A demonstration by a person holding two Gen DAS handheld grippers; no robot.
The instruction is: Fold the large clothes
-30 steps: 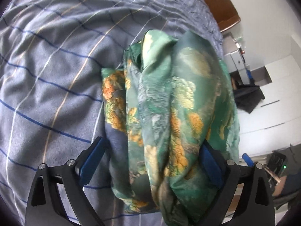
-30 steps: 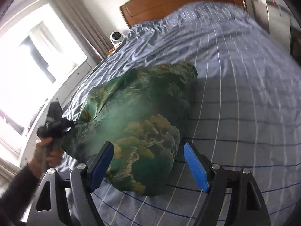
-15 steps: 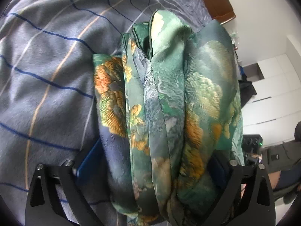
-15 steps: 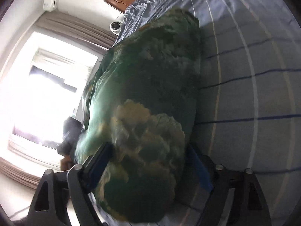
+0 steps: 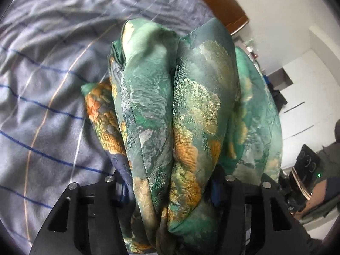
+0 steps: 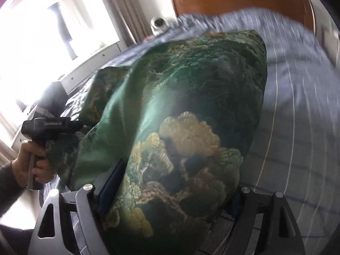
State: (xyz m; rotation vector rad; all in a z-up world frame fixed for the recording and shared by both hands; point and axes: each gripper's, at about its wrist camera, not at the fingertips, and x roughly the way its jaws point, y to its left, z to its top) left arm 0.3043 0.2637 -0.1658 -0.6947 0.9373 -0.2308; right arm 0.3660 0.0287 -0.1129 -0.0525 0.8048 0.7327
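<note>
Left gripper (image 5: 170,189): jaws closed on bunched folds of garment (image 5: 180,106) | Right gripper (image 6: 170,201): jaws clamped on garment's other end | Location: garment raised over bed (image 5: 42,106), toward its middle | Handling: judged light, soft, slippery satin; grip through several layers near folded edges to prevent sliding.

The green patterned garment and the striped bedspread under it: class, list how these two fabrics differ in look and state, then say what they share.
1. The garment is glossy green with orange-gold motifs; the bedspread is matte grey-blue with thin stripes.
2. The garment is bunched into thick folds; the bedspread lies spread out, only lightly wrinkled.
3. The garment sits between the fingers of the left tool and right tool; neither grips the bedspread.
Shared: both are soft cloth on the bed.
</note>
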